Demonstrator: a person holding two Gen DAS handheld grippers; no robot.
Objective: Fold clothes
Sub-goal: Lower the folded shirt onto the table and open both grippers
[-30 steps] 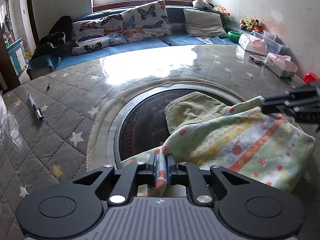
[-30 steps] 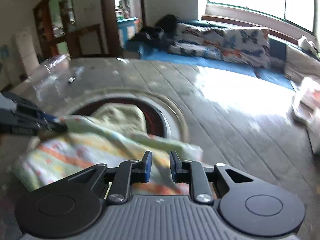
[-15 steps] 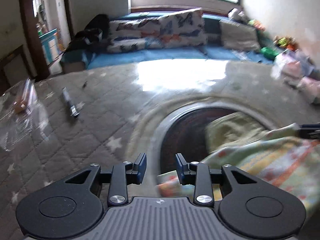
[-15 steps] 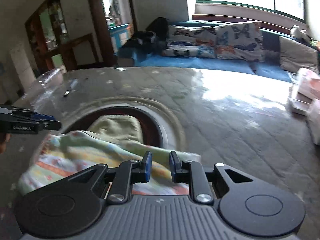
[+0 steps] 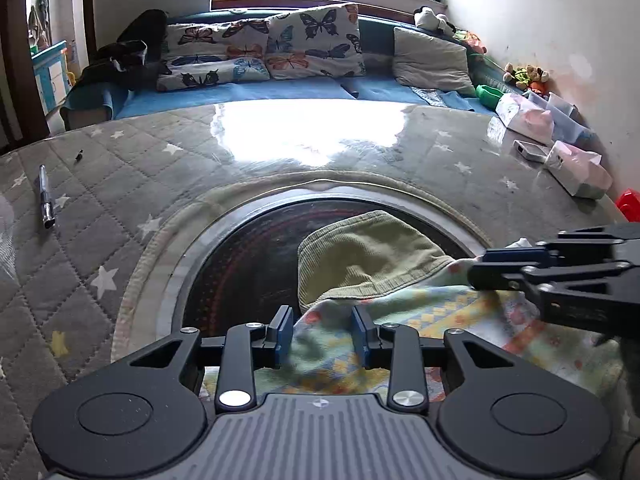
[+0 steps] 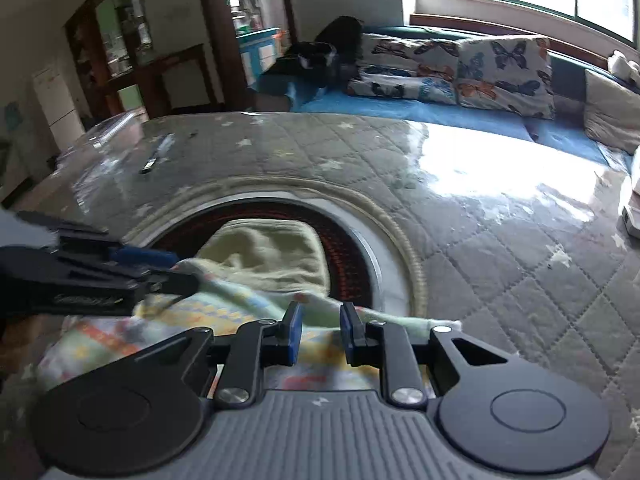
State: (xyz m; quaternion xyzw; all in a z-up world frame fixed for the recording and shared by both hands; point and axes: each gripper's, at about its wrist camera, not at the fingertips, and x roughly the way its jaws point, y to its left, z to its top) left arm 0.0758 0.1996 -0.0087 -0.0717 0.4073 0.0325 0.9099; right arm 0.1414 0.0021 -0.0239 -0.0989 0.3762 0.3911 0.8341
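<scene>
A patterned pastel cloth [image 5: 472, 320] lies folded on the quilted table, partly covering a green corduroy garment [image 5: 360, 252] that rests on the round dark inset [image 5: 248, 264]. My left gripper [image 5: 322, 332] is open, low over the cloth's near left edge with nothing clamped. My right gripper [image 5: 478, 268] comes in from the right, its tips at the cloth's far edge. In the right wrist view the right gripper [image 6: 322, 330] is open above the patterned cloth [image 6: 224, 312]. There the left gripper [image 6: 180, 274] reaches in from the left, beside the green garment [image 6: 268, 252].
A pen [image 5: 46, 196] lies at the table's left. White and pink boxes [image 5: 580, 172] and a red object [image 5: 630, 204] sit along the right edge by the wall. A sofa with butterfly cushions [image 5: 280, 48] runs behind the table.
One second ago my left gripper was shut on the patterned cloth's edge. It let go, swung left, and now sits open over the cloth again. The right gripper stayed open.
</scene>
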